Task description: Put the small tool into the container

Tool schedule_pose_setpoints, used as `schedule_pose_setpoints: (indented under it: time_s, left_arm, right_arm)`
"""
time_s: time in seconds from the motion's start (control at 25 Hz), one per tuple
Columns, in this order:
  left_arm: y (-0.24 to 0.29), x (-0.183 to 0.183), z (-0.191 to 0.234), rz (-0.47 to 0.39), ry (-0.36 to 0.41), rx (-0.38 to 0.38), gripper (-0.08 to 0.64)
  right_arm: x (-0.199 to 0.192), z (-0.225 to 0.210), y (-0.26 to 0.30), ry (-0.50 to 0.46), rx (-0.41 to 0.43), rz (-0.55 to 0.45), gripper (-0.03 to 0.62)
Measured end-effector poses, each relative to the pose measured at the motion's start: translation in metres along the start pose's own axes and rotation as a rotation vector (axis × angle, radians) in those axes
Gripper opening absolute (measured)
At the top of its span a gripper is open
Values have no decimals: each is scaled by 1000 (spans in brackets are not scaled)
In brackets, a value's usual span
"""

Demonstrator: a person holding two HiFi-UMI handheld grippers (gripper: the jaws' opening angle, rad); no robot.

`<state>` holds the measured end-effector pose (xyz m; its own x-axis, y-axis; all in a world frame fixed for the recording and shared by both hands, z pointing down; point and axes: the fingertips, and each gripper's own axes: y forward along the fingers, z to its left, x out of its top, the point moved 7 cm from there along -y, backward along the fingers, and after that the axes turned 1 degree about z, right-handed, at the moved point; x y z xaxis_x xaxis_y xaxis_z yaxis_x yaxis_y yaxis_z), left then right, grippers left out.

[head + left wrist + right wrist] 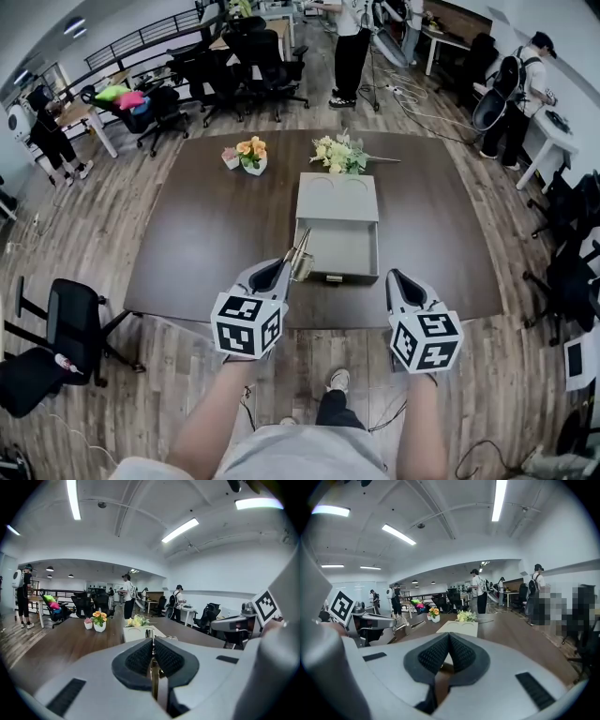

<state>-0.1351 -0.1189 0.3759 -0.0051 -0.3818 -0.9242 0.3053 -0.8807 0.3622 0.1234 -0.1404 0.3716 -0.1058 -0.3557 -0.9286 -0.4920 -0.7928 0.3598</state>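
The left gripper (284, 265) is clamping the small tool (301, 254), its jaws pressed onto the brass-coloured shaft, at the front left corner of the container (337, 199). The tool is tilting up toward the container's open drawer. The right gripper (395, 277) is hovering just off the container's front right corner, jaws pressed together with nothing between them. The container is sitting on the table (202, 230), with flowers (339, 155) lying just behind it.

Left gripper (287, 267): jaws clamped on small tool (301, 255), just left of the container's (342, 246) near edge | Right gripper (397, 281): jaws together, apparently empty, just right of that edge | Forearms (220, 412): extended forward, roughly parallel.
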Motion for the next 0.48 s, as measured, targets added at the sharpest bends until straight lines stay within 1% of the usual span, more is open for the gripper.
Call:
schedule_pose_setpoints:
  time_s: [0.48]
  left_arm:
    - [45, 19, 0, 18, -13, 57, 12]
  right_arm:
    - [17, -40, 47, -7, 75, 15, 3]
